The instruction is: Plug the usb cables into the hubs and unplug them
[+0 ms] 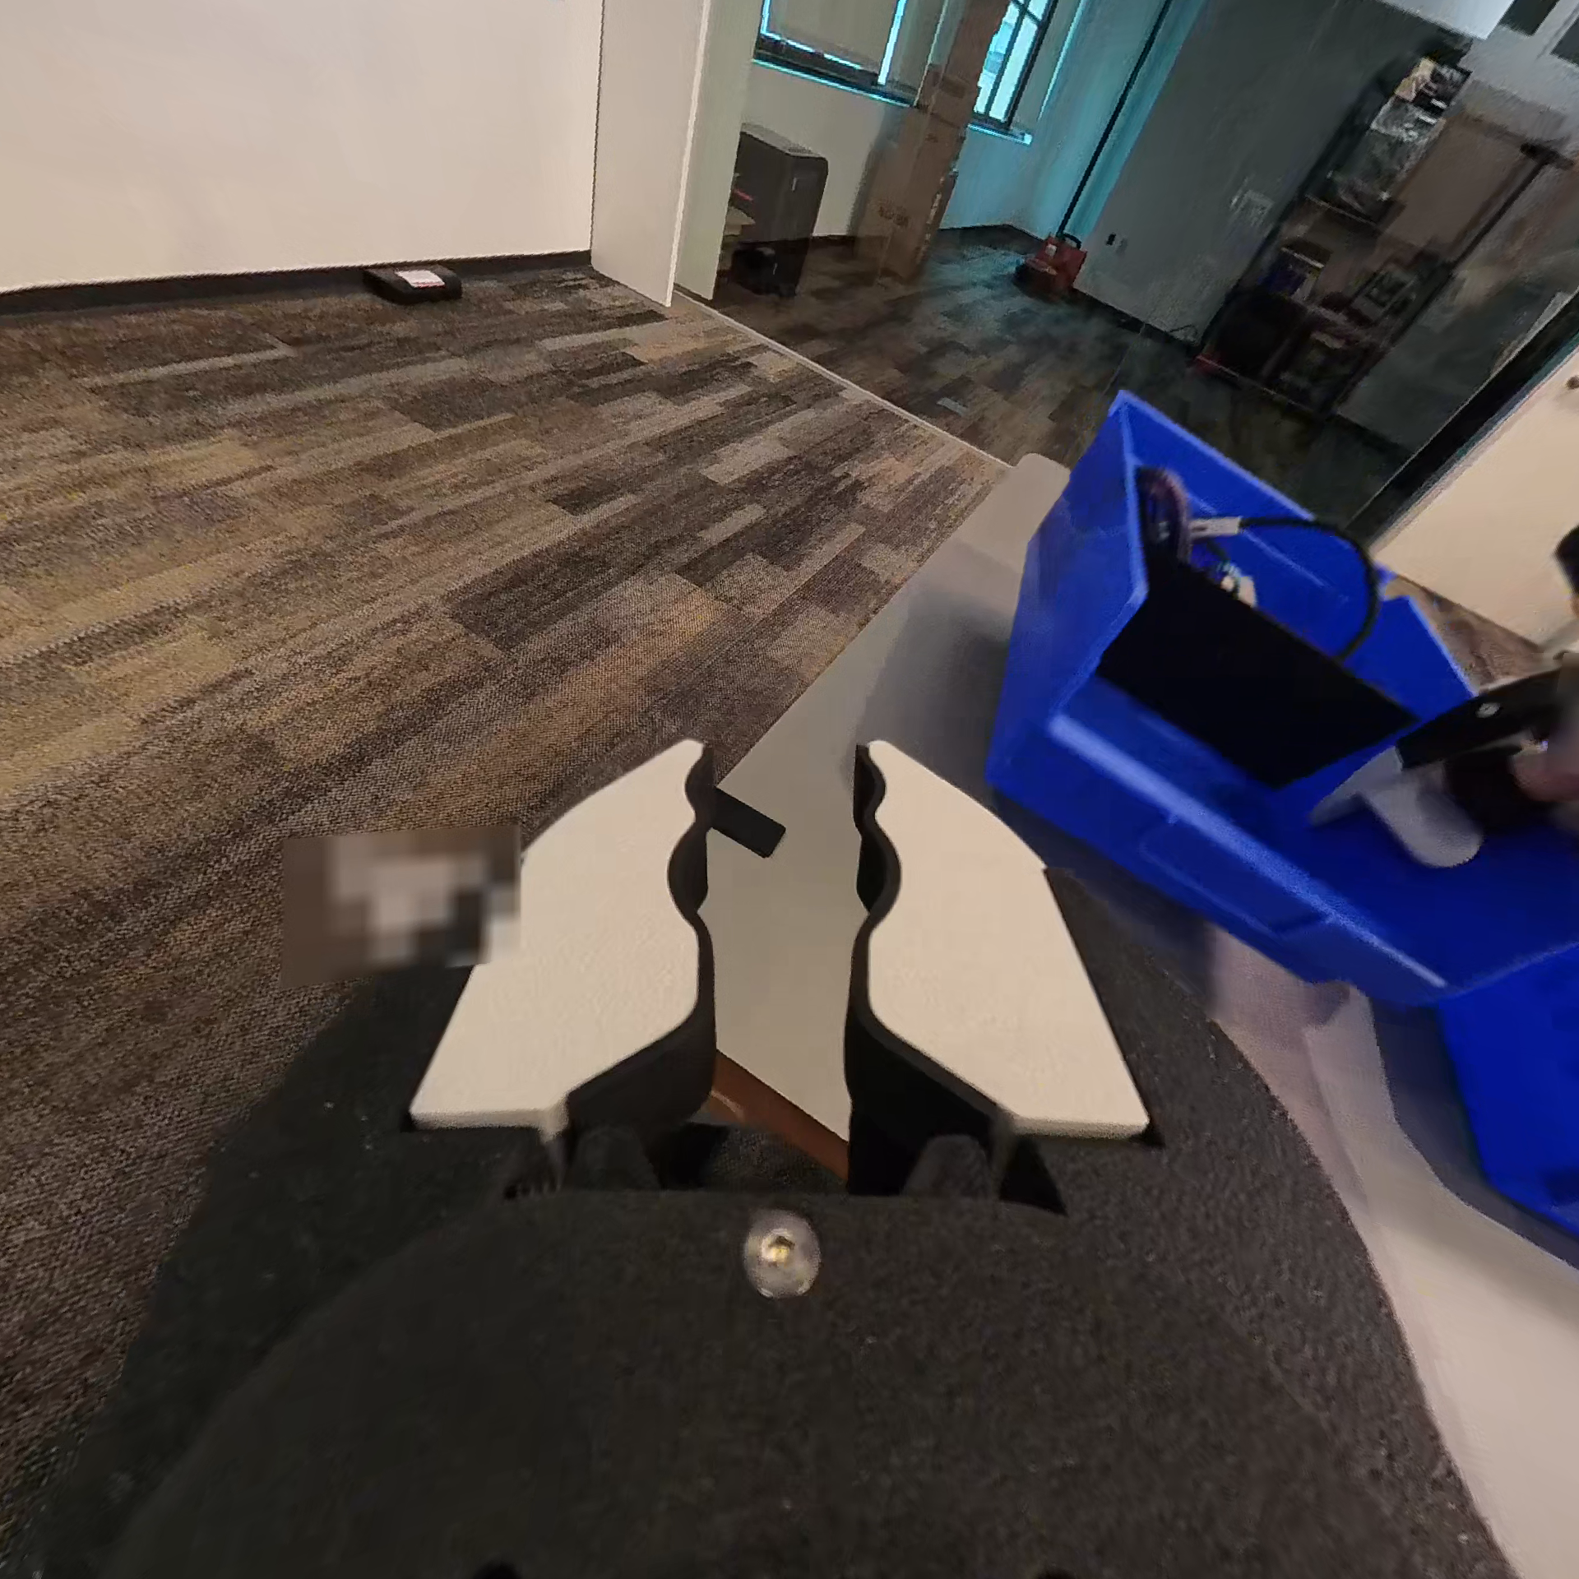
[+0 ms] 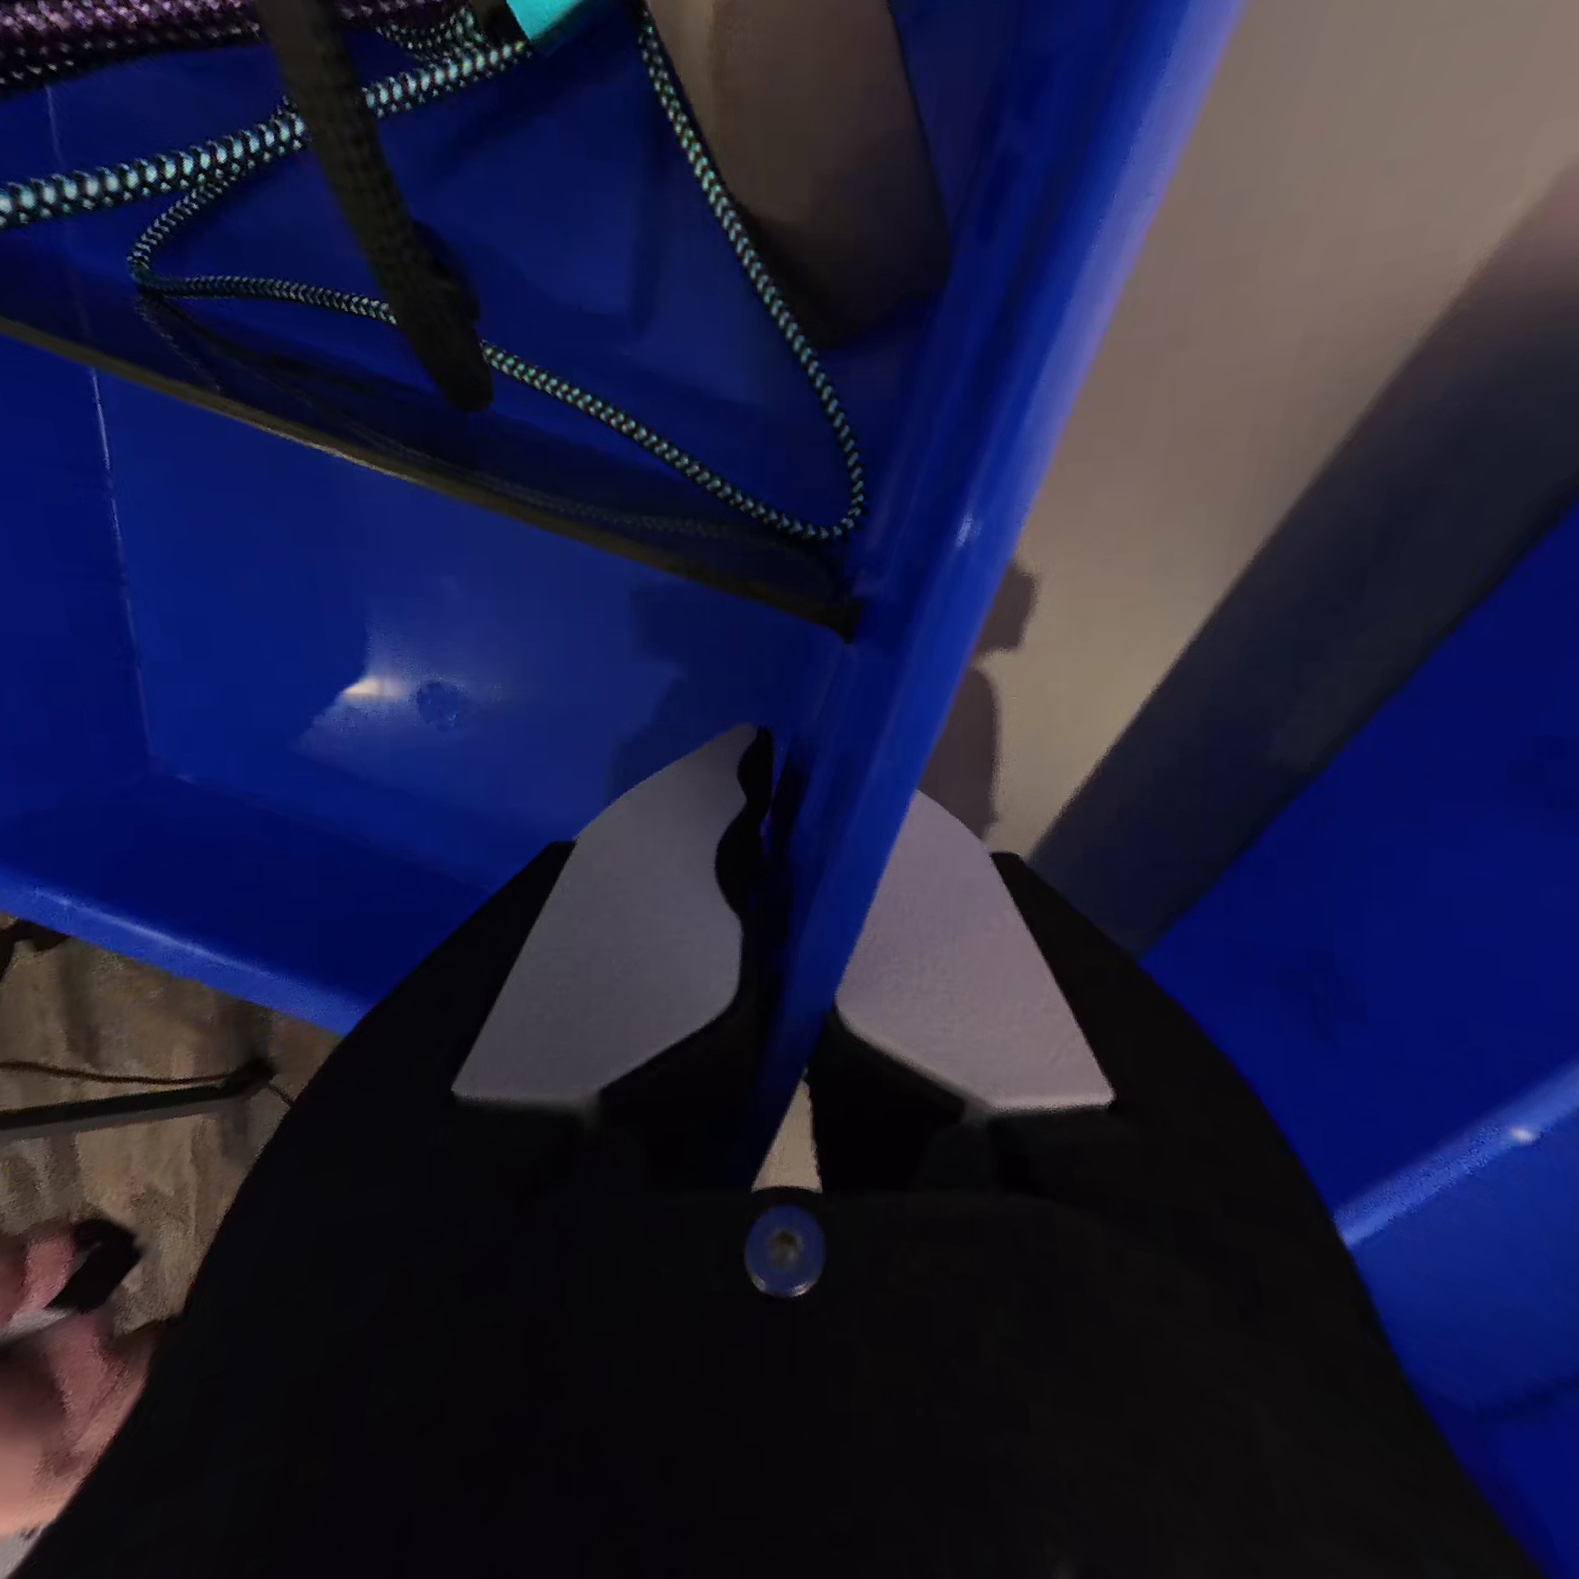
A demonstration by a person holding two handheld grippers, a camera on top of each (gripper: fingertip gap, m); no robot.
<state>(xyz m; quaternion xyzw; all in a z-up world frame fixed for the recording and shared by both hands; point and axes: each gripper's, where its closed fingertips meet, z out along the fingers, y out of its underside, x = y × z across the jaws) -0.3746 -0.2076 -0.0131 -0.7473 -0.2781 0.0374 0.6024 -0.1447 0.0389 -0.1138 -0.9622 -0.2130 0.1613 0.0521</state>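
Observation:
A blue bin (image 1: 1196, 863) stands on the white table (image 1: 940, 615), split by a black divider (image 1: 1239, 675). A thin black cable (image 1: 1333, 534) arches over its far compartment. In the right wrist view, a teal-and-black braided cable (image 2: 760, 299) and a black cable (image 2: 384, 222) lie behind the divider (image 2: 427, 461). My right gripper (image 2: 833, 769) is shut on the bin's side wall (image 2: 931, 427), one finger inside and one outside. It also shows in the left wrist view (image 1: 1401, 795). My left gripper (image 1: 779, 756) is open and empty, over the table's left edge. No hub shows clearly.
A second blue bin (image 2: 1410, 940) stands close to the right of the first, also in the left wrist view (image 1: 1521, 1085). A small black piece (image 1: 750, 824) lies on the table between my left fingers. Carpeted floor (image 1: 342, 555) lies beyond the table's edge. A hand (image 2: 51, 1384) shows at lower left. The tips of one gripper are about 35 cm away from the tips of the other.

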